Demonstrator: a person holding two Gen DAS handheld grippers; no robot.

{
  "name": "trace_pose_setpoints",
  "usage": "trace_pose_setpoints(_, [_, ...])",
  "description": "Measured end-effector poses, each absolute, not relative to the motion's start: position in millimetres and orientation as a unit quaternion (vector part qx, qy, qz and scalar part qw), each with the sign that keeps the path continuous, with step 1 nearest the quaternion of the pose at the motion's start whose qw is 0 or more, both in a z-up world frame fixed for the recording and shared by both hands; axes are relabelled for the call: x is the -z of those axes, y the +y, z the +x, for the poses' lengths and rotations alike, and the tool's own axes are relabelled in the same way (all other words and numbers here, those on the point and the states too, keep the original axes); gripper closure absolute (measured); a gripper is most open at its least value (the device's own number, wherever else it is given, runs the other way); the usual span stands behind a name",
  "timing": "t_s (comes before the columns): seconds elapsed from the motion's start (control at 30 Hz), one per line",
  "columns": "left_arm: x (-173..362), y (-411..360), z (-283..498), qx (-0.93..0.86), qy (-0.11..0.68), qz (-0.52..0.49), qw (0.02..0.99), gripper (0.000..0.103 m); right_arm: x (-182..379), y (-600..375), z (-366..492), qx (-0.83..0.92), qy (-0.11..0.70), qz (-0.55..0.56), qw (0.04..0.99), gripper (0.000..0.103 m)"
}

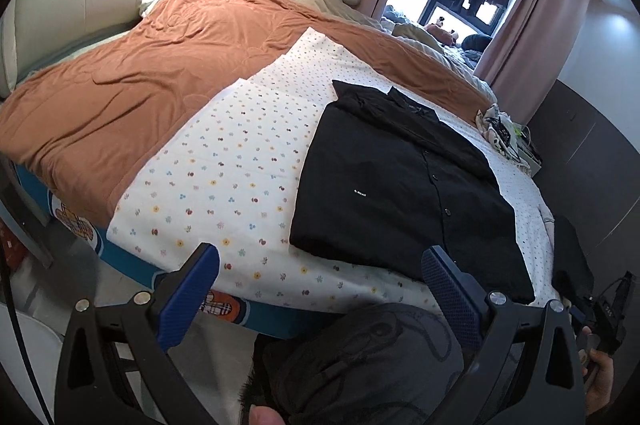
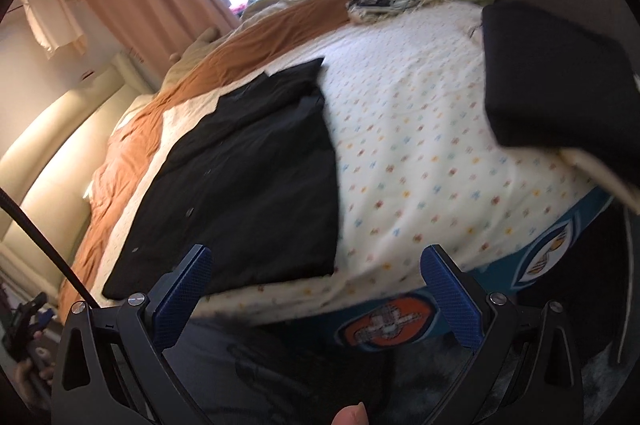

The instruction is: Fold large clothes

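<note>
On the near edge of the bed [image 1: 92, 97], atop a white dotted sheet [image 1: 224, 177] laid over the orange quilt [image 1: 120, 65], lies the black shirt [image 1: 400, 185], button placket up and collar toward the window. It seems to be folded already into a narrow rectangle, sleeves tucked out of sight, which would explain why nothing is holding it. The sheet probably serves as a clean, flat working surface, so the shirt sits close to the bed's edge within easy reach of the person standing there. The left gripper [image 1: 320, 289] hangs in front of that edge with its blue pads spread wide and nothing between them; it touches no cloth. The right gripper [image 2: 316, 289] is likewise spread wide and empty, hovering just short of the shirt's hem, though its view is blurred. In the right view a second dark folded item [image 2: 560, 85] rests on the sheet well to the right of the shirt; I judge it to be a finished piece set aside to keep the middle free. Both tools sit level with the hem, a sensible spot for pinching the two near corners and carrying them toward the collar, if one more fold is intended.
</note>
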State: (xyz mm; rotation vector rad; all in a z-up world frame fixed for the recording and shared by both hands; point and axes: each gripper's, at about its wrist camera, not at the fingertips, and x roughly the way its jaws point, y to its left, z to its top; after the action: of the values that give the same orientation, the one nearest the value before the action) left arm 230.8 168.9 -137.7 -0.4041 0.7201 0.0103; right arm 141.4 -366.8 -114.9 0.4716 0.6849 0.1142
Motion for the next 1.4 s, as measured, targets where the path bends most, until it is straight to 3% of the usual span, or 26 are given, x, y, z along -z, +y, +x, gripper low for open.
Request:
trace_pose_setpoints(0.23, [158,173,243,0.018,0.379,-0.216,0.9,0.0,142,-365,166,-0.093,0.357,0.262,0.892,0.002])
trace_pose_setpoints(0.37, [167,172,257,0.038,0.38,-0.224,0.897,0.0,163,-367,186,-0.099,0.375,0.297,0.873,0.03])
trace_pose_setpoints(0.5, [178,171,278,0.053,0.392,-0.231,0.889,0.0,180,-369,208,-0.098,0.388,0.321,0.858,0.046])
trace_pose_setpoints(0.77, [208,177,316,0.076,0.417,-0.272,0.864,0.004,190,-373,230,-0.099,0.386,0.353,0.847,0.049])
trace_pose_setpoints(0.9, [225,186,333,0.07,0.433,-0.305,0.845,0.032,192,-367,235,-0.1,0.382,0.356,0.847,0.049])
trace_pose_setpoints(1.0, [238,190,343,0.076,0.451,-0.334,0.824,0.042,195,-365,242,-0.1,0.38,0.356,0.848,0.049])
trace_pose_setpoints(1.4, [258,188,350,0.119,0.451,-0.421,0.778,0.042,214,-361,263,-0.13,0.352,0.391,0.84,0.052])
